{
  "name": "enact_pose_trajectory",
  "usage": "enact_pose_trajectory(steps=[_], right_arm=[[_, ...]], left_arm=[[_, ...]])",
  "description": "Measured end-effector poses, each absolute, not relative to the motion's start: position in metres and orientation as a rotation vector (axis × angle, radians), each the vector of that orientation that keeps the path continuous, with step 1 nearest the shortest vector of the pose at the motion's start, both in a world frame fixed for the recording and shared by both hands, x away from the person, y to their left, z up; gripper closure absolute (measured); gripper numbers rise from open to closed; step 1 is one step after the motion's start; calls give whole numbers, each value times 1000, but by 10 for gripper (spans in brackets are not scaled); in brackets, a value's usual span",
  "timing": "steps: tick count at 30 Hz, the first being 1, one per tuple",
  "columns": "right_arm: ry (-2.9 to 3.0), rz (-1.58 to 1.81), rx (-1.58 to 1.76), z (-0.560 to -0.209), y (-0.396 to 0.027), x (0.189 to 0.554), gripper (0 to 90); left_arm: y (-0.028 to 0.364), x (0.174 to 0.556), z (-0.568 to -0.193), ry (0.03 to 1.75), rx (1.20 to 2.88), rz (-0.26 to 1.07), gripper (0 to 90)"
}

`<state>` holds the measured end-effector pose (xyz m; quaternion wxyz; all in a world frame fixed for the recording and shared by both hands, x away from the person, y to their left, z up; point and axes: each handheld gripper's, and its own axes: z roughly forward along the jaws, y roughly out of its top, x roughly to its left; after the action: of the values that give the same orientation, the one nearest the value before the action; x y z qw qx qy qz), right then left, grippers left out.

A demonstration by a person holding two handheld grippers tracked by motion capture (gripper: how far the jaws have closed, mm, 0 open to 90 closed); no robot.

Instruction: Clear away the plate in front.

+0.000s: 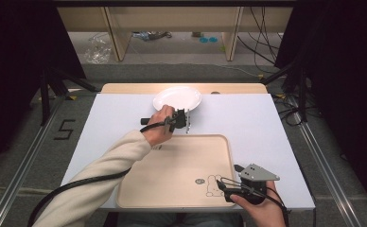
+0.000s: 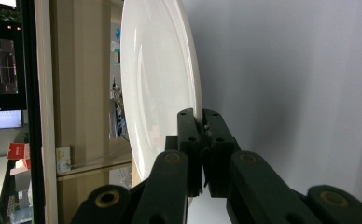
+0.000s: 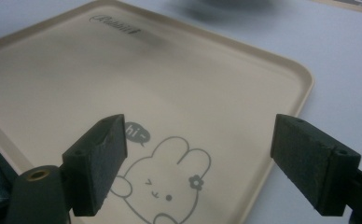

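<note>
So the left gripper (image 1: 187,119) is pinching the near rim of the white plate (image 1: 177,98), jaws pressed right together on the thin edge. In the left gripper view the plate (image 2: 158,93) stands on its side because the camera is rolled over, and only the very tips of the jaws are on the rim. That's a small bite on a glossy, hard surface.

The plate sits at the far middle of the table (image 1: 266,127), just beyond the far edge of the tray (image 1: 172,175). From above I can't tell if it's lifted or still resting flat.

What I'd worry about: all the weight hangs out past the pinch, so if it gets lifted by that one edge the plate will want to swing down and pivot in the jaws, or just slide out. A quick move would make that worse. If it's headed for the tray, the raised tray lip is right in the path, and clipping it could knock the plate loose.

The right gripper (image 1: 236,182) is down at the near right corner of the tray, jaws spread wide with nothing in them, hanging over the rabbit drawing (image 3: 163,182). It's well apart from the plate, so it's no help if the plate starts to tip.
</note>
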<state>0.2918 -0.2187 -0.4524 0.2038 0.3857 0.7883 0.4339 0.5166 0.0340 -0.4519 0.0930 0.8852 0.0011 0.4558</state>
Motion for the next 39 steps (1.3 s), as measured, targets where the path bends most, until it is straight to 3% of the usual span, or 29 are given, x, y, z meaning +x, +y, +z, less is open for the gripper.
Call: enact_pose_trajectory(steps=[39], right_arm=[[2175, 1210, 1072, -451, -220, 292, 195]], left_arm=[[51, 466, -433, -40, 2580, 1368, 870]])
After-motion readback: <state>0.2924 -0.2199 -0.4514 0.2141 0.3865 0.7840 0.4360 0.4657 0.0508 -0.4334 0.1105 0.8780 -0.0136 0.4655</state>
